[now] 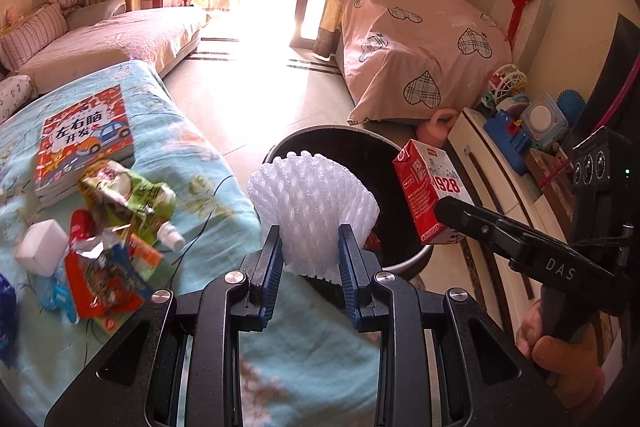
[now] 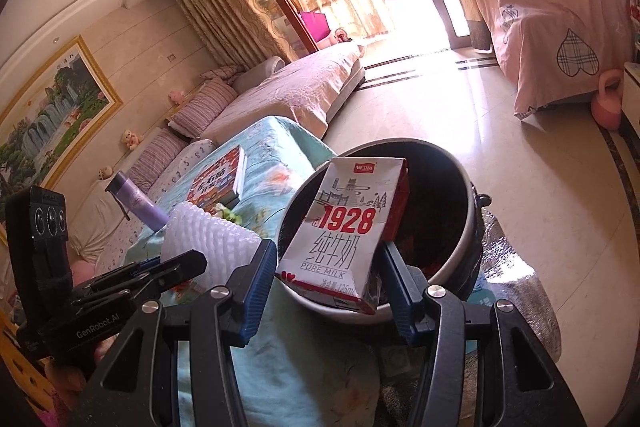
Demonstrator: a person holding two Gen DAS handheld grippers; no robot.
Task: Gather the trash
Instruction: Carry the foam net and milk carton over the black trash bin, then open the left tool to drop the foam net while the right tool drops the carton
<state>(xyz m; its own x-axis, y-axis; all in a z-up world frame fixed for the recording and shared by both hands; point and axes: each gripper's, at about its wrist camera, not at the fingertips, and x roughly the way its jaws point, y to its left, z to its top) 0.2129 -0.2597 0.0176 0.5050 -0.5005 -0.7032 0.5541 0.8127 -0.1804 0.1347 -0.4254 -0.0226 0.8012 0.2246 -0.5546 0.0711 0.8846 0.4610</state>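
Observation:
My left gripper (image 1: 310,247) is shut on a white foam fruit net (image 1: 312,203), held at the near rim of a round dark trash bin (image 1: 400,263). My right gripper (image 2: 328,267) is shut on a red and white "1928" milk carton (image 2: 344,231), held over the bin's (image 2: 460,247) open mouth. The carton (image 1: 428,195) and the right gripper (image 1: 444,207) show at the right of the left wrist view. The foam net (image 2: 208,239) shows at the left of the right wrist view. More trash lies on the blue-covered table (image 1: 208,163): a green pouch (image 1: 132,203), crumpled red wrappers (image 1: 104,279), a white block (image 1: 42,247).
A children's book (image 1: 86,139) lies on the table, a purple bottle (image 2: 136,205) stands further back. A sofa (image 1: 116,39) is at the far left, pink-covered furniture (image 1: 416,51) across the tiled floor, and a cabinet with toys (image 1: 516,131) to the right of the bin.

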